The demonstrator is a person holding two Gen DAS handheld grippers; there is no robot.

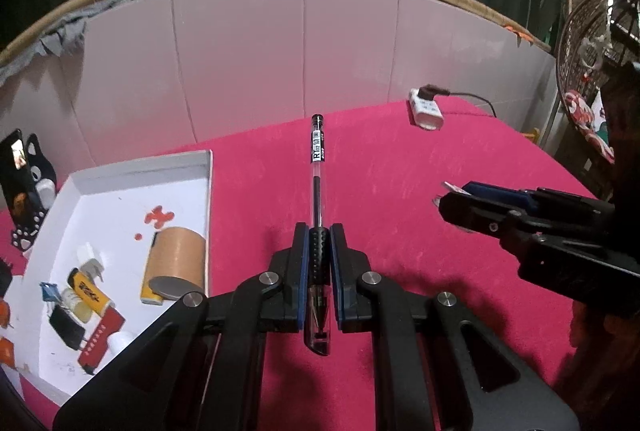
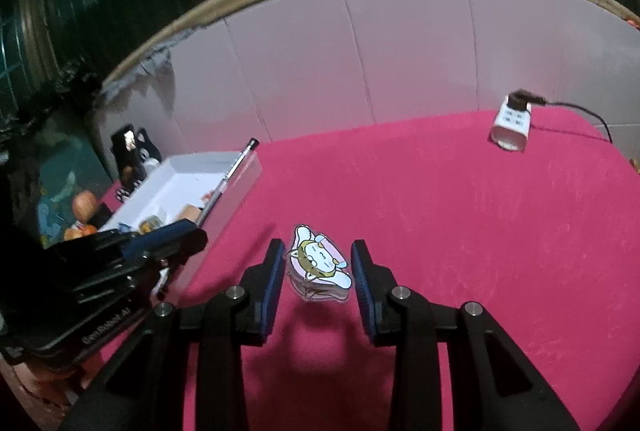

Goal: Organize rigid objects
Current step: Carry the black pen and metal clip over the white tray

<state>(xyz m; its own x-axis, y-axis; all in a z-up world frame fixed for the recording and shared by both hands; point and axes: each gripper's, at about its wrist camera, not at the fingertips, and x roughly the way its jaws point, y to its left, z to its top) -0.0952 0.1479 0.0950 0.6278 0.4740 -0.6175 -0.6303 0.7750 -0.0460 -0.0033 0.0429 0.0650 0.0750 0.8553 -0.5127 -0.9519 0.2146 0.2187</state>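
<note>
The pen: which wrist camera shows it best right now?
Left wrist view: the pen runs full length down the frame centre, label readable, gripped by the left gripper. The right wrist view shows it only small, blurred and slanted, in front of the white tray.

Two gripper-mounted fisheyes look down across the pink table [image 1: 400, 171] toward the tiled wall [image 2: 400, 51] — white tray [image 1: 120, 175] at nine o'clock in both.

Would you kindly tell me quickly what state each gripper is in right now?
Left gripper: closed on the pen, gripped near its tip end.
Right gripper: closed on the cartoon cat charm, lifted above the pink cloth.
</note>
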